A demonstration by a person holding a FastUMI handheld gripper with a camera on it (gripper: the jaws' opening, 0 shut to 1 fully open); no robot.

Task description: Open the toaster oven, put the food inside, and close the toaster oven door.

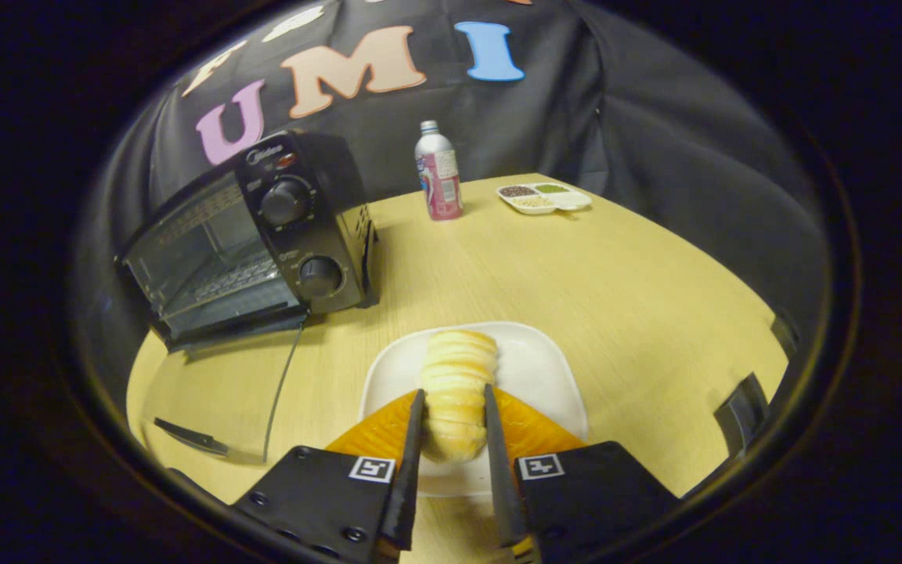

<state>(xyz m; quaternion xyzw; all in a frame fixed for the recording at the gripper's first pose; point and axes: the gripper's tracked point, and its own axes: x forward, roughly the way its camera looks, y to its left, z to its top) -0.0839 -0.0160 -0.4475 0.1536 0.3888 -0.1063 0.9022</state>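
A pale ridged bread roll lies lengthwise on a white square plate on the wooden table. My gripper is over the near end of the roll, and both fingers press against its sides, so it is shut on the roll. The roll still appears to rest on the plate. Beyond the fingers and to their left stands a black toaster oven with two knobs on its right panel. Its door looks folded down flat, and the wire rack inside is visible.
A thin cord runs from the oven toward the near table edge, with a flat black object beside it. At the back stand a metal bottle and a white divided dish. A black bracket sits at the right table edge.
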